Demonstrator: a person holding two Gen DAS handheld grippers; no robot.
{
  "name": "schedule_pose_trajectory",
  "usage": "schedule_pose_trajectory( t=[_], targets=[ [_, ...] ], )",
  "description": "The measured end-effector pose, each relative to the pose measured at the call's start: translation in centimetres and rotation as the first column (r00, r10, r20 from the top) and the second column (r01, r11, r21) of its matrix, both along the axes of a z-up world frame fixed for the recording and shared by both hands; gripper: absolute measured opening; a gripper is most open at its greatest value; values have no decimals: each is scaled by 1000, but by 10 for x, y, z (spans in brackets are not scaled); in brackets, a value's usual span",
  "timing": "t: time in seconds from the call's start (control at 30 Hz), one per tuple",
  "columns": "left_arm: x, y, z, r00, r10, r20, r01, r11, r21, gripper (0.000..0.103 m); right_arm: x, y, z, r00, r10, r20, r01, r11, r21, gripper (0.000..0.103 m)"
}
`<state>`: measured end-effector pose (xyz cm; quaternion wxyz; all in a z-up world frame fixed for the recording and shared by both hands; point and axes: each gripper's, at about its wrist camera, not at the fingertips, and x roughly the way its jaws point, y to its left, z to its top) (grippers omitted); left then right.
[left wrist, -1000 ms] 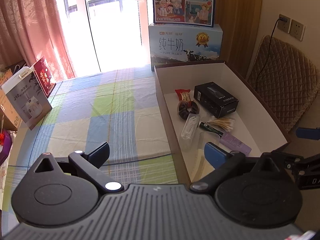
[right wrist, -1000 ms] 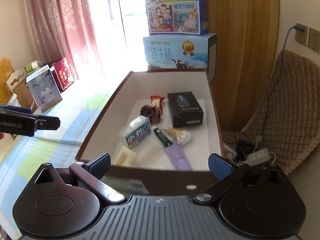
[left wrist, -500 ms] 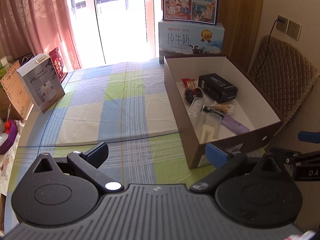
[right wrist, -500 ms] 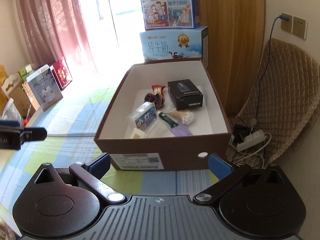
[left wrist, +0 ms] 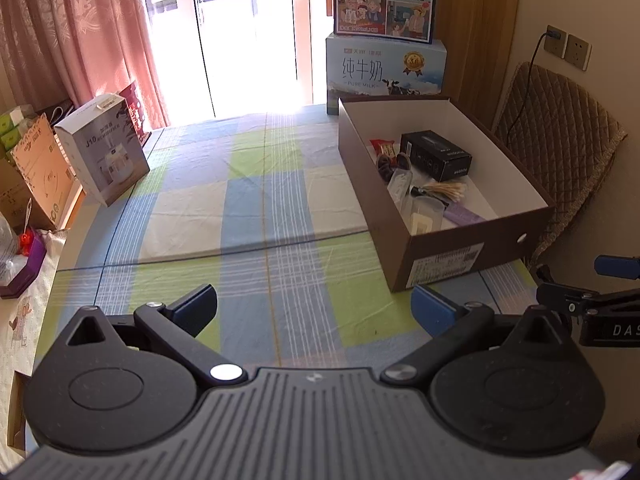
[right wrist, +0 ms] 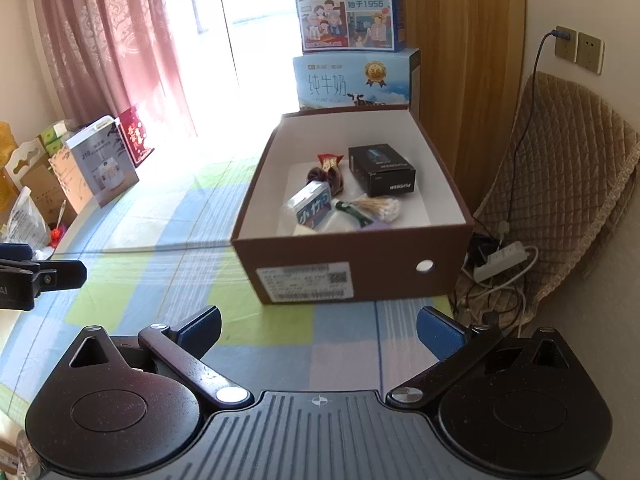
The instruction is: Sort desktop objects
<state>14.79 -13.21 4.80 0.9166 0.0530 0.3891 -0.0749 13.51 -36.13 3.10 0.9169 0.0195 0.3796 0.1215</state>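
While both claws are hovering low over the bench, the scene is reading left to right like this:

Bench edge, left: cardboard cartons (left wrist: 38, 176) and a white appliance box (left wrist: 102, 152) are standing upright along the rim, near the pink curtain (left wrist: 80, 36).
Bench: a checked cloth (left wrist: 248, 216) in blue, green and cream is lying flat over it, with one crease running across; a wide stretch of cloth is lying bare between the cartons and the shoebox.
Left claw (left wrist: 314, 306): its matte black arms are spreading wide, blue pads well apart, gripping nothing, hanging over the near cloth.
Shoebox (right wrist: 360, 276): a brown rectangular card box with white inner walls is sitting lidless on the bench's right side, a printed label and a round hole showing on its near end.
Sorted objects: all are lying inside the shoebox, namely a glossy black carton (right wrist: 380, 170), a red snack wrapper (right wrist: 329, 161), a dark scrunchie (right wrist: 324, 178), a small blue-and-white packet (right wrist: 314, 210), a bundle of cotton swabs (right wrist: 380, 207) and a lilac tube (left wrist: 464, 214), crowded close together.
Right claw (right wrist: 318, 330): it is likewise standing wide open and empty, just short of the shoebox's near end.
Far edge: two milk cartons (left wrist: 384, 64) are stacked behind the shoebox.
Right edge: a quilted brown chair (right wrist: 560, 184) is standing just beside the bench.
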Motion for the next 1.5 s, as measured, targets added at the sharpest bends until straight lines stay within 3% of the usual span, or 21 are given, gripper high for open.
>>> schedule_pose_trajectory(
  t=[0.73,1.5],
  targets=[
    [-49,24,-7,999,-26,-35,26,999,24,102,-58,27,-5,999,1,-33,-1,1000,-10,101],
    [-69,48,-27,995,4,-97,-1,1000,32,102,-71,45,-17,997,9,-81,-10,1000,-18,101]
  ],
)
